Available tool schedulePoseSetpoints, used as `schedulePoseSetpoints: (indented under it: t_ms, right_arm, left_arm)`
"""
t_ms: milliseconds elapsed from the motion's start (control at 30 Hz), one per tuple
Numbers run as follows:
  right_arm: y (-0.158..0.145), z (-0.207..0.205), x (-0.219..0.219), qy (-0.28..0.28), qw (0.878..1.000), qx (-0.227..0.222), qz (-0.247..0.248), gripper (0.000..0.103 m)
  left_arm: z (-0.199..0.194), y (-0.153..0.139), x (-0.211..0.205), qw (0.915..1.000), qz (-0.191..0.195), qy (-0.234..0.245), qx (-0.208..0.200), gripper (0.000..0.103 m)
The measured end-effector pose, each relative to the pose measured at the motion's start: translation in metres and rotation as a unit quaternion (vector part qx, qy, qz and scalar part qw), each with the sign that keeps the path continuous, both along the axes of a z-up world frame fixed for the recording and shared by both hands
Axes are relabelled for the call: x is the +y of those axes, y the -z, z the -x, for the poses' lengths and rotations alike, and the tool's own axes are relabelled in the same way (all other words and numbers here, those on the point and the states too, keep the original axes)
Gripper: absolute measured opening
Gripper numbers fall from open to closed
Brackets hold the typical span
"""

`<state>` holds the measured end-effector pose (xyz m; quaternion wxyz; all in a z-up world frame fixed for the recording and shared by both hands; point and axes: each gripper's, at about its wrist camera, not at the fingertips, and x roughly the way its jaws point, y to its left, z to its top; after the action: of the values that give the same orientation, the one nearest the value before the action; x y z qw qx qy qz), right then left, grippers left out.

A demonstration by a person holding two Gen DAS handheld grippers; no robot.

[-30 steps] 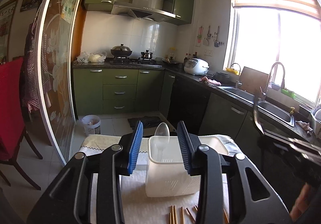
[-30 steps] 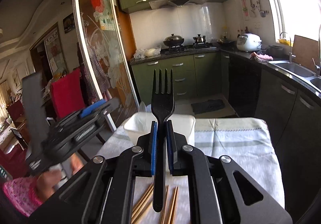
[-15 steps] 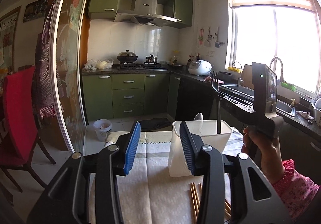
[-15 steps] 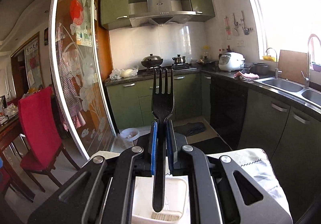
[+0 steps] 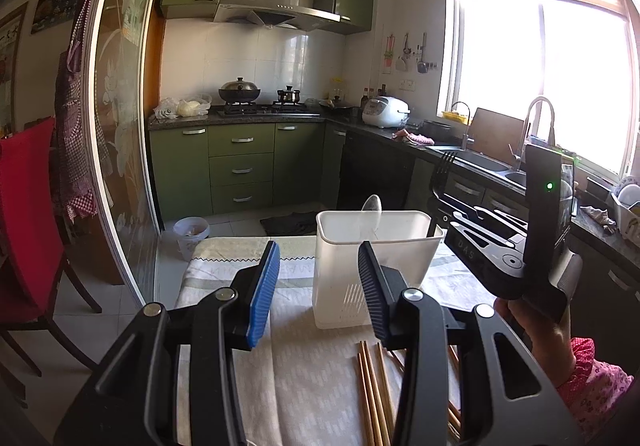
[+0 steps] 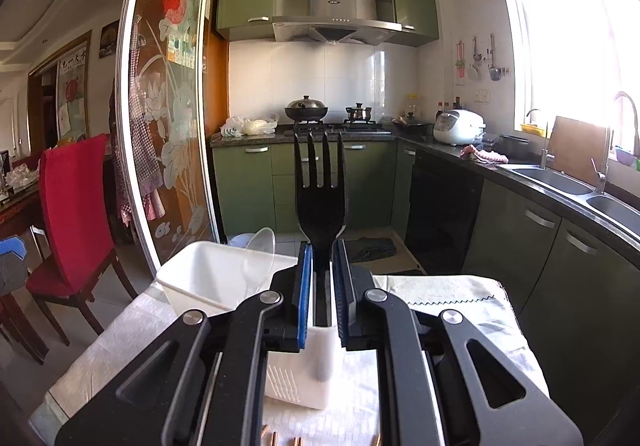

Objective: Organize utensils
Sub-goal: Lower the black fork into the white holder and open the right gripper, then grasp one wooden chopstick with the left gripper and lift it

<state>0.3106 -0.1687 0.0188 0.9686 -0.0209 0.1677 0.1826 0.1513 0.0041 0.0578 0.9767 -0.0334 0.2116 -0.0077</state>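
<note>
Fork (image 6: 320,202), black, stands upright between my right gripper's (image 6: 320,294) pads, tines up and handle running straight down into the white utensil bin (image 6: 208,278); its long axis is close to vertical. The jaws are opening, with a thin gap visible on each side of the handle, so the pads no longer pinch it. Nearest my left gripper (image 5: 316,286), wooden chopsticks (image 5: 372,394) lie on the pale tablecloth (image 5: 304,378), pointing away from me toward the bin. My left jaws stand released with nothing between them. Just past them sits the bin, and a clear plastic spoon (image 5: 371,210) leans in it, bowl up. The left view alone shows the person's hand (image 5: 536,330) gripping the right tool from outside, the fork's tines poking above the bin's right corner. The right view shows only the chopstick tips at its bottom edge. Farther off are green cabinets (image 6: 256,182) and the stove (image 6: 336,124).
</note>
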Motion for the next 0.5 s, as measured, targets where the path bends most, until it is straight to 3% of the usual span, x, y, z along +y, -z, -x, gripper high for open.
schedulePoseSetpoints:
  t_ms: [67, 333, 400, 500]
  right_arm:
    - [0.002, 0.003, -0.002, -0.001, 1.0, 0.003, -0.001, 0.036]
    - [-0.006, 0.046, -0.034, -0.016, 0.999, 0.018, -0.032, 0.041]
    - [-0.005, 0.065, -0.05, -0.016, 0.999, 0.03, -0.038, 0.049]
    - [0.005, 0.09, -0.071, -0.011, 0.997, 0.064, -0.029, 0.05]
  left_arm:
    - [-0.001, 0.004, -0.002, 0.9999, 0.001, 0.003, 0.016, 0.039]
    - [-0.005, 0.024, -0.017, 0.9964, -0.017, 0.017, 0.081, 0.039]
    - [-0.01, 0.035, -0.021, 0.9931, -0.021, 0.021, 0.113, 0.039]
    - [-0.027, 0.059, -0.028, 0.9831, -0.028, 0.026, 0.179, 0.039]
